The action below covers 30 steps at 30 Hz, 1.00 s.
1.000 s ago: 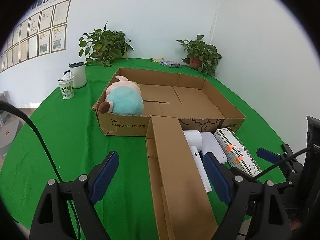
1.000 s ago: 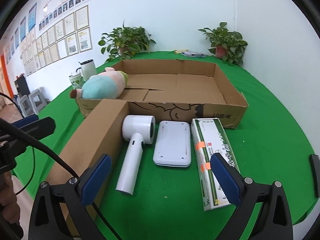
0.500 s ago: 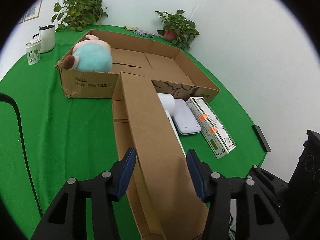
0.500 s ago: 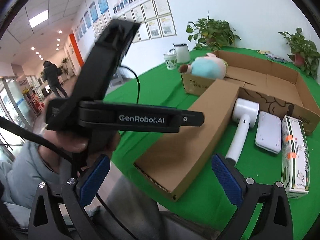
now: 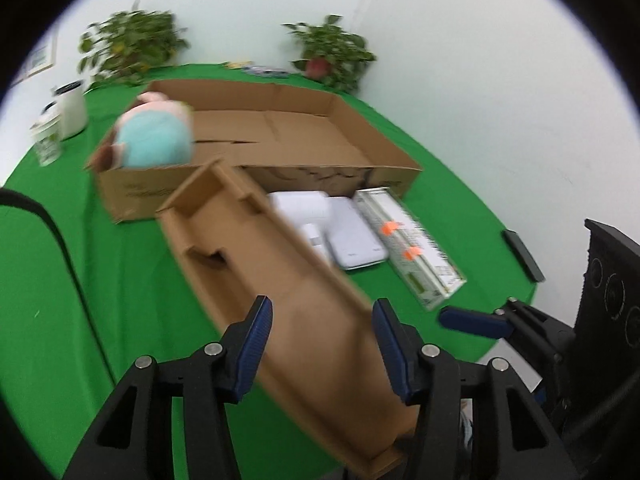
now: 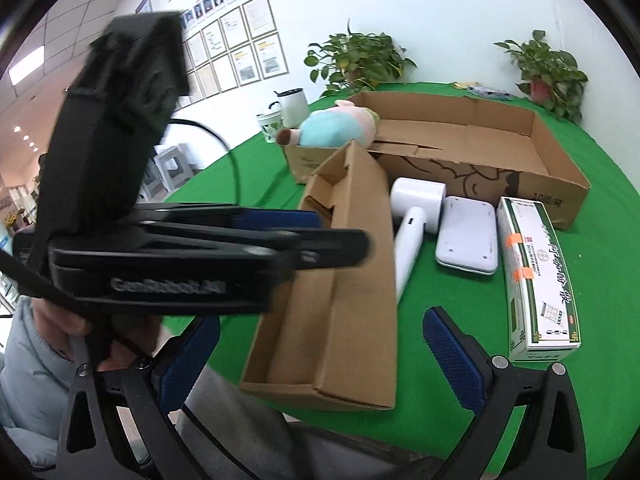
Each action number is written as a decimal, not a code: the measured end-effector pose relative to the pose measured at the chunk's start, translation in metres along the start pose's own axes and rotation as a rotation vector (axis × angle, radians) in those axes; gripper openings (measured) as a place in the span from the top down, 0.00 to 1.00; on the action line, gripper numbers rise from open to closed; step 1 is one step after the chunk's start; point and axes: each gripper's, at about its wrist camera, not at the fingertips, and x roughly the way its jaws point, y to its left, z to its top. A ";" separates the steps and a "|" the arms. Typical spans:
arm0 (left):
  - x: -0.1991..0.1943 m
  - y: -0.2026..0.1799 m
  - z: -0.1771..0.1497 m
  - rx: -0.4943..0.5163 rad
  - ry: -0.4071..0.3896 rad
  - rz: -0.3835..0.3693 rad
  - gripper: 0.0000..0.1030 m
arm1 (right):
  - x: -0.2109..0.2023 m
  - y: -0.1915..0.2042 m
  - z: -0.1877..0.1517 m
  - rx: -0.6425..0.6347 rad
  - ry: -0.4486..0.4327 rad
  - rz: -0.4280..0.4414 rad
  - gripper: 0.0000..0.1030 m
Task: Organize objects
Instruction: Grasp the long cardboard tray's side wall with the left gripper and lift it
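A long narrow cardboard box [image 5: 256, 248] lies open-topped on the green table, its near end over the table's edge. My left gripper [image 5: 322, 340] is shut on that near end, a pad on each side wall. The box [image 6: 352, 264] shows tilted in the right wrist view. My right gripper [image 6: 322, 352] stands open just before the box's near end, touching nothing. Right of the box lie a white hair dryer [image 6: 412, 220], a flat white device [image 6: 466, 240] and a green-and-white carton [image 6: 536, 272]. Behind them is a wide shallow cardboard box [image 6: 560, 188] with a plush toy [image 6: 332, 128] in its left corner.
A white jug [image 5: 72, 112] and a cup [image 5: 48, 140] stand at the table's far left, and two potted plants [image 5: 332, 52] at the back. A small black item [image 5: 522, 256] lies near the right edge. A person's pale sleeve [image 6: 24, 360] is at lower left.
My left jaws have closed onto the narrow box, and the box now lies slanted with its far end swung left. The right gripper has turned towards the box's near end.
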 end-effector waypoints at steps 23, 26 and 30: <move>-0.010 0.048 -0.031 -0.148 0.081 0.071 0.76 | 0.058 0.009 -0.005 0.133 0.133 0.055 0.52; -0.007 0.051 -0.018 -0.148 0.070 0.091 0.75 | 0.053 0.002 0.003 0.154 0.093 -0.046 0.37; 0.004 0.052 0.000 -0.117 0.065 0.115 0.66 | 0.059 0.002 0.023 0.137 0.071 -0.122 0.37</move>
